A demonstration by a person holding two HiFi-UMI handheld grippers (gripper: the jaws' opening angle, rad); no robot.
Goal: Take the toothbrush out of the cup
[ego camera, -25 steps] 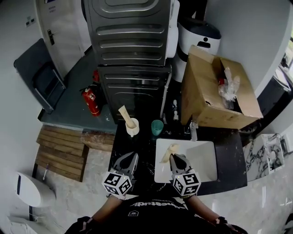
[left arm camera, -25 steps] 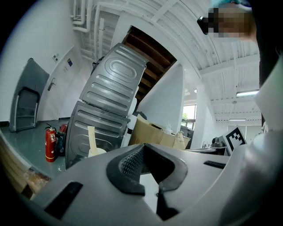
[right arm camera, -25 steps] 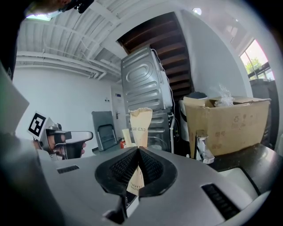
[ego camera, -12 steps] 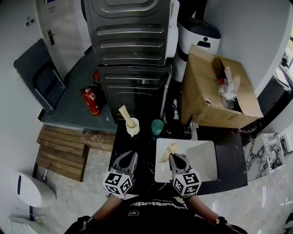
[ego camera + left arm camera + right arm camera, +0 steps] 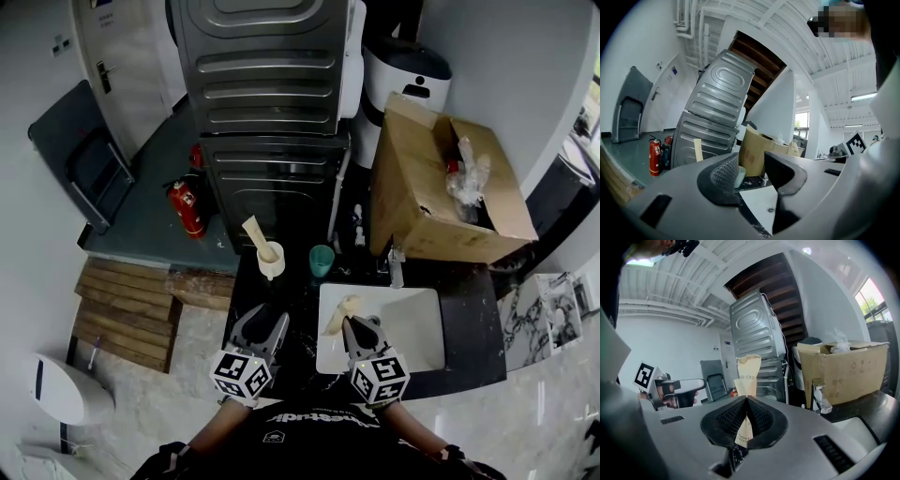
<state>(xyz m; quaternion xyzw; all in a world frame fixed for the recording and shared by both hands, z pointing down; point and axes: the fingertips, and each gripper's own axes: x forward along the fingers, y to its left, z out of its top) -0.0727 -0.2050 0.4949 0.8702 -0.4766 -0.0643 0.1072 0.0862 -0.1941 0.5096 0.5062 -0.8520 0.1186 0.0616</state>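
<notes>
A: Which surface carries the objects?
B: A dark marbled countertop (image 5: pixel 466 319), lower centre of the head view. A white rectangular sink (image 5: pixel 412 328) is set into its right half.
A: What stands directly on it?
B: Along its upper edge, from left to right: a white cup (image 5: pixel 272 264), a teal cup (image 5: pixel 322 261) just beside it, a chrome faucet (image 5: pixel 397 269) at the sink's upper rim, and an open cardboard box (image 5: pixel 422 202) at upper right.

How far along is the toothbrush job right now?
Done: one paper-wrapped toothbrush is clear of the white cup, pinched in the right tool near the sink. In hand: the left tool has just been opening, nothing between its jaws. Left: setting it down; a second wrapped toothbrush stands in the cup.
</notes>
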